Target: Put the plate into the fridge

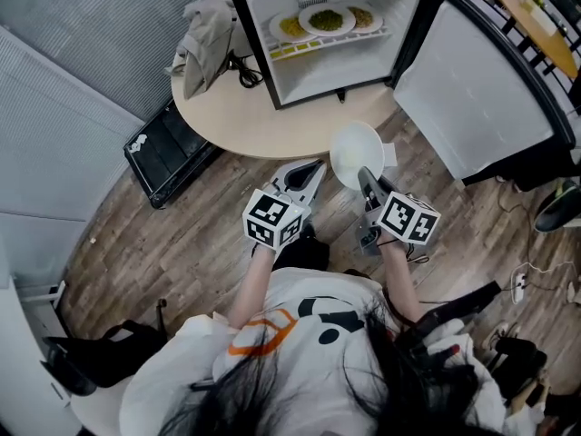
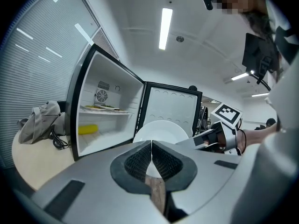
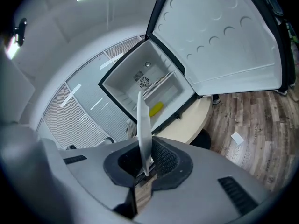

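**Here, a white plate held short of the open fridge**

The right gripper (image 1: 365,176) is clamped on the near rim of the white plate (image 1: 356,153), which hangs in the air over the wooden floor (image 1: 182,234), just off the edge of the round table (image 1: 238,116). In the right gripper view the plate (image 3: 143,125) stands edge-on between the pads, which press on it from both sides. The left gripper (image 1: 317,167) sits just beside it, to the left. Its jaws are closed together with nothing between them, as the left gripper view shows (image 2: 151,146).

The small fridge (image 1: 410,21) stands on the table with its door (image 1: 481,98) swung wide to the right. On its upper shelf rest three plates of food (image 1: 325,19), and a yellow item (image 2: 88,129) lies lower down inside. The held plate is well apart from the fridge opening and outside it. A crumpled grey cloth (image 1: 204,30) lies on the table left of the fridge, with a black cable (image 1: 245,69) beside it. A black case (image 1: 168,148) lies on the floor beyond the table.
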The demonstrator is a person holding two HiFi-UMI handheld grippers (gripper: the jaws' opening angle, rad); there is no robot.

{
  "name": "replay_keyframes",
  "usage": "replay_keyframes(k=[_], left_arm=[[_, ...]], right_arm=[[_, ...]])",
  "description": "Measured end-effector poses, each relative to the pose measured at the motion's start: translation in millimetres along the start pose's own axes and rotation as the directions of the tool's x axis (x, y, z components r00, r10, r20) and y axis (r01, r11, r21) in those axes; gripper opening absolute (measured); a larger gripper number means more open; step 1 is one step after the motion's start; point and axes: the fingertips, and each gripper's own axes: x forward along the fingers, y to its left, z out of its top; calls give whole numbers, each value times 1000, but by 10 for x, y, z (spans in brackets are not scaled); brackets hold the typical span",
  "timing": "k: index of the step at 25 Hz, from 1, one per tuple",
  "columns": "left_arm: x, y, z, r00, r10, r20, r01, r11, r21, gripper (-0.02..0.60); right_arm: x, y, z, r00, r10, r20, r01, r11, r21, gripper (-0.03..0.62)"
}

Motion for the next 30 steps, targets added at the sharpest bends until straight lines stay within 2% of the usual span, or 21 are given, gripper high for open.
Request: replay_keyframes(k=[12, 20, 30], left_arm=[[131, 663, 114, 999, -38, 6, 38, 999, 1, 12], [250, 723, 96, 996, -91, -5, 91, 996, -13, 12], [337, 834, 84, 996, -92, -7, 92, 995, -28, 12]], right_arm=[[597, 148, 96, 1000, -20, 20, 19, 999, 41, 31], [687, 108, 138, 998, -58, 26, 56, 996, 66, 31], [852, 66, 166, 998, -62, 7, 61, 995, 79, 31]])
